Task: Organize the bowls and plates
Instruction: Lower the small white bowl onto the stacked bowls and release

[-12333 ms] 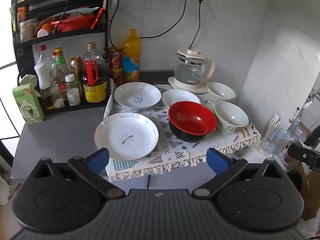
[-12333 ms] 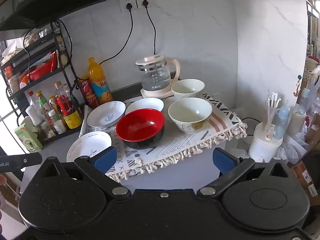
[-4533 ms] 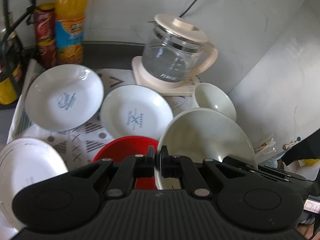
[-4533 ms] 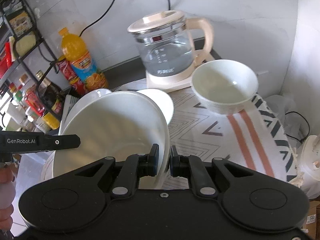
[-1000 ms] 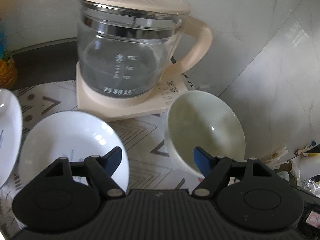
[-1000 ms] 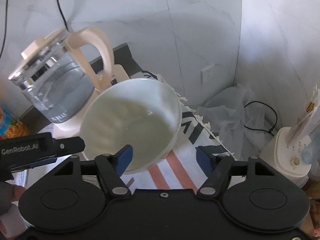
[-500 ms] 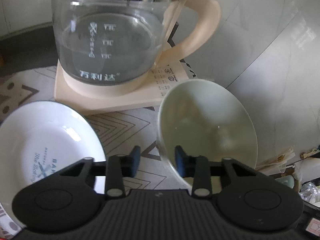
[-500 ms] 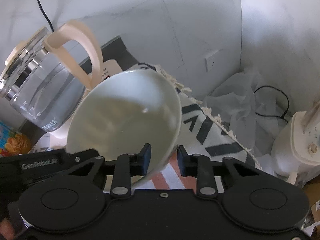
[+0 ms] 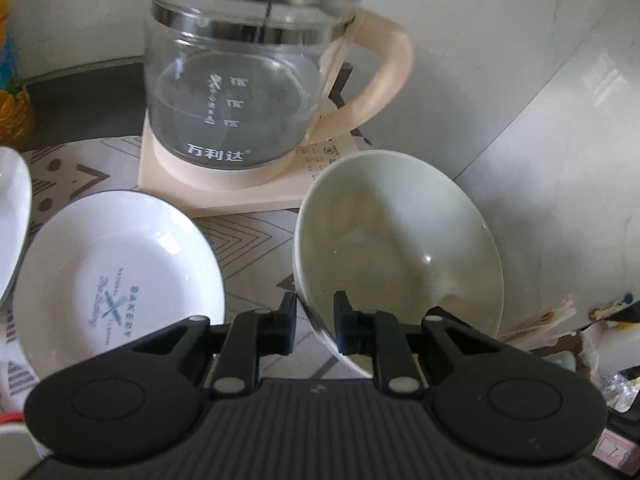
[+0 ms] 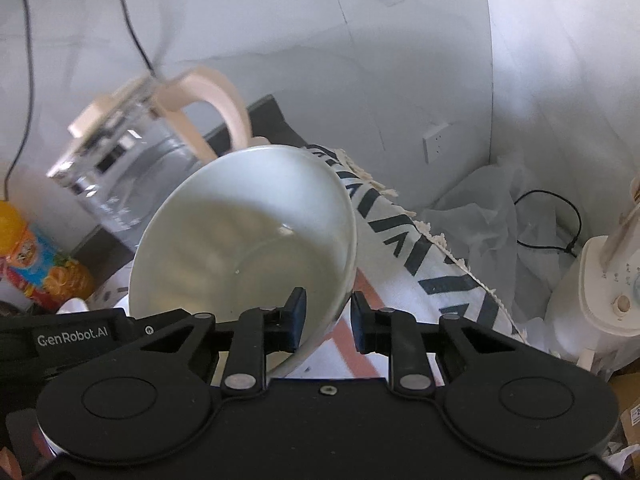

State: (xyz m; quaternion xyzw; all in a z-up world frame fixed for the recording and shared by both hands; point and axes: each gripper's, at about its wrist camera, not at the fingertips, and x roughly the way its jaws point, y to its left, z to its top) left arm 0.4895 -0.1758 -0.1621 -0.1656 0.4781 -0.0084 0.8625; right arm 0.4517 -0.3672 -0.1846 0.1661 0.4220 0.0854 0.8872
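Up close in the left wrist view, the left gripper (image 9: 315, 325) has its two fingers drawn in on the near rim of a pale cream bowl (image 9: 396, 252): one finger sits outside the wall, the other inside the hollow, and the rim runs down between them. The fingers look to be pinching the wall, though I cannot tell whether both pads actually touch it. The bowl is tilted, its opening turned toward the camera, and it sits just in front of and to the right of the glass kettle (image 9: 236, 92), overlapping the corner of the kettle's cream base (image 9: 224, 188). Left of the bowl, also in front of the kettle, a white plate with blue "BAKERY" print (image 9: 116, 268) lies on the patterned cloth (image 9: 248, 236), apart from the bowl. The edge of another white plate (image 9: 14, 220) shows at the far left.

Now the right wrist view. The right gripper (image 10: 326, 318) likewise straddles the near rim of the cream bowl (image 10: 244, 240), one finger inside, one outside, drawn close on the wall. The bowl tips steeply, in front of the kettle (image 10: 132, 168), whose handle rises just behind the far rim. The fringed cloth (image 10: 404, 248) runs to the right of the bowl. Left of the kettle stands an orange drink bottle (image 10: 28, 256).
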